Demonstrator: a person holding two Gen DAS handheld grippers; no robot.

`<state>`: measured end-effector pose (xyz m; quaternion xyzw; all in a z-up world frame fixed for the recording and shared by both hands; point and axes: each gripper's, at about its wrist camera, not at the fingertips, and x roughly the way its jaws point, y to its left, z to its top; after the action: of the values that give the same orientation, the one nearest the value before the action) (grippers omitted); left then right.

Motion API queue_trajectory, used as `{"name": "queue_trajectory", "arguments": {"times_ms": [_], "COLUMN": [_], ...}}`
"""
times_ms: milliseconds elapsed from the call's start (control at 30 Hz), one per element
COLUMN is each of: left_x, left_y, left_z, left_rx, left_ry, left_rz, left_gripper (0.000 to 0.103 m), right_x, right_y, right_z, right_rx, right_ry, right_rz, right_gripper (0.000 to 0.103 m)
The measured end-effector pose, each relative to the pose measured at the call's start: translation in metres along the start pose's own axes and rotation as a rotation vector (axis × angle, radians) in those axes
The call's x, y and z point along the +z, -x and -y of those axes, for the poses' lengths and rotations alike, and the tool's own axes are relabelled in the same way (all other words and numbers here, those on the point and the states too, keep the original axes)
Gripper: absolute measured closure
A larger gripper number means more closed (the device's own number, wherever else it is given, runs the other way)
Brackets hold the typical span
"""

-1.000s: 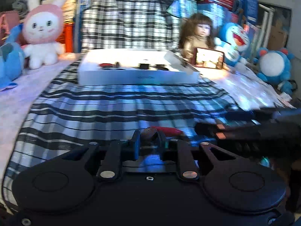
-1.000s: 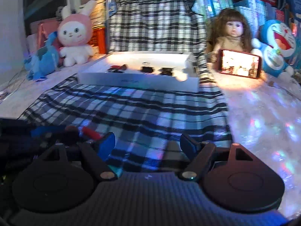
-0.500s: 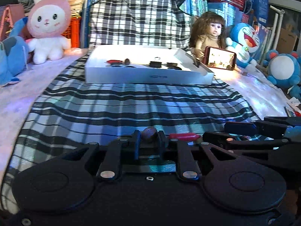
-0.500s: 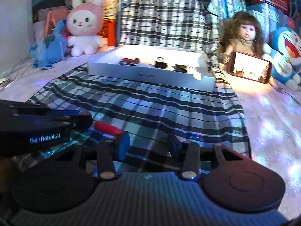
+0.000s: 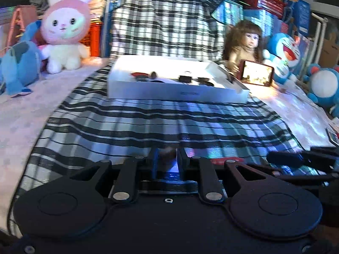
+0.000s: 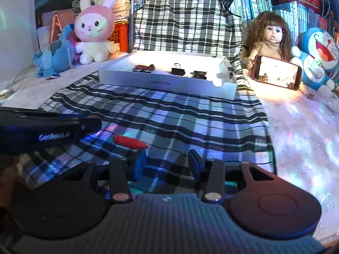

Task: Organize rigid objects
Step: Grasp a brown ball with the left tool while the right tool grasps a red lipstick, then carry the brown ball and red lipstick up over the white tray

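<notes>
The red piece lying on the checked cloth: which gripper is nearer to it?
Right. The red piece lies just ahead of the right gripper, by its left finger; the left gripper, shut on a small brown object, sits beside it.

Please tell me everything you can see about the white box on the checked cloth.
The white box is a shallow, open tray, apparently cardboard, brightly lit inside. It lies flat on the far part of the checked cloth, in front of the draped plaid fabric. Small grey print marks its front wall. Inside lie a red item, a black binder clip and another small dark object. Neither gripper touches it.
</notes>
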<state>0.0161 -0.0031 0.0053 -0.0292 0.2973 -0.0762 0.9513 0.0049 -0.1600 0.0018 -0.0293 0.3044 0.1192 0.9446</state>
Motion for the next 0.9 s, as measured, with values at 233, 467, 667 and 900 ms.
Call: {"name": "queue_trajectory", "arguments": {"times_ms": [233,467,667,900], "left_x": [0.002,0.001,-0.001,-0.004], "left_y": [0.003,0.005,0.007,0.007], "left_z": [-0.008,-0.009,-0.011,-0.007], "left_rx": [0.024,0.028,0.018,0.006], "left_ry": [0.012,0.012,0.017,0.012], "left_rz": [0.02,0.028,0.027,0.03], "left_gripper": [0.085,0.085,0.084,0.082], "right_x": [0.002,-0.004,-0.005,-0.006], "right_y": [-0.006,-0.016,-0.021,-0.02], "right_z": [-0.018,-0.045,-0.051,-0.045], "right_rx": [0.035,-0.04,-0.071,-0.066], "right_ry": [-0.074,-0.085,-0.065,-0.065], "right_rz": [0.005,0.063,0.095,0.112], "right_gripper": [0.038,0.036,0.038,0.053]}}
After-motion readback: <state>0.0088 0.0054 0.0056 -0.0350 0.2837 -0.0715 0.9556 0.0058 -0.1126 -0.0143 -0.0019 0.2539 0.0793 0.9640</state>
